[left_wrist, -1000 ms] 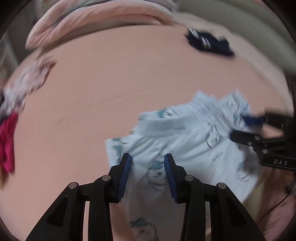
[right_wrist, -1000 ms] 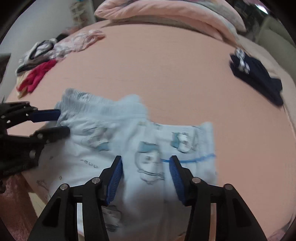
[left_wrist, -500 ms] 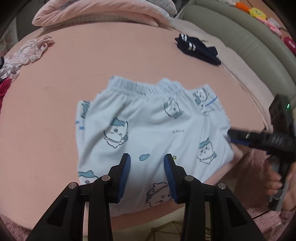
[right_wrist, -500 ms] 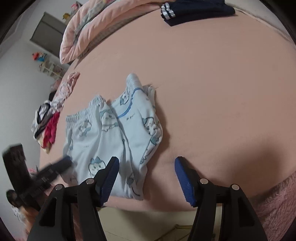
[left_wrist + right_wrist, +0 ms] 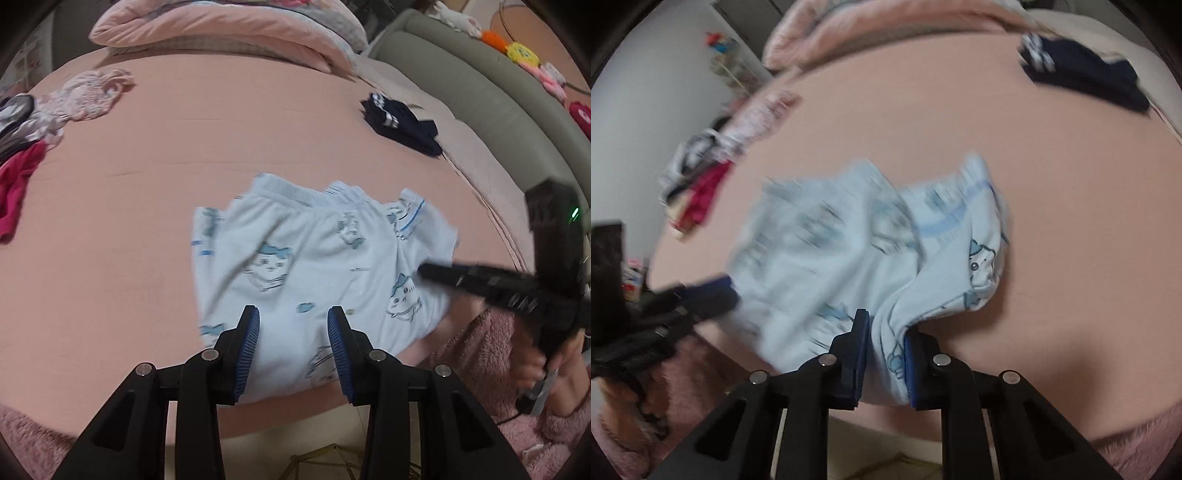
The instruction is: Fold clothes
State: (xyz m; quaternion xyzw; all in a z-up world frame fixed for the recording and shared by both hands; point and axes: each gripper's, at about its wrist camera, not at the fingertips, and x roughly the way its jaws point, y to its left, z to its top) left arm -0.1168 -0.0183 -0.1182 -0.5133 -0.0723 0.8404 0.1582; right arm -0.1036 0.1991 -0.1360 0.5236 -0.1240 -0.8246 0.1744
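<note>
Left wrist view: the left gripper (image 5: 293, 332) hangs with its fingers part-spread over the near hem of the pale blue printed shorts (image 5: 314, 258). Cloth shows between and beyond the pads, but the pads press on nothing; same gap as in both earlier frames. The shorts lie flat on the pink bed (image 5: 129, 206), waistband at the far side from the fingertips. To the right of the fingers, the right gripper (image 5: 428, 271) reaches in over the shorts' right edge, blurred; half a second ago it stood just off that edge. The navy garment (image 5: 402, 123) sits well beyond the fingertips to the right, the mixed unfolded pile (image 5: 22, 147) far to the left.

Right wrist view: main change here. The right gripper's jaws have just been closing. Half a second ago the fingers stood wide with bare sheet between them; now they pinch a bunched fold of the shorts' edge directly between the blue pads (image 5: 862, 354). Cloth beyond the fingertips is humped and motion-blurred, so the edge is likely lifting. The left gripper shows at the left of the fingers, at the shorts' opposite side.

Judgement: grasp secured on the right side; a fold across toward the left looks to be starting. The left side is not yet gripped.
</note>
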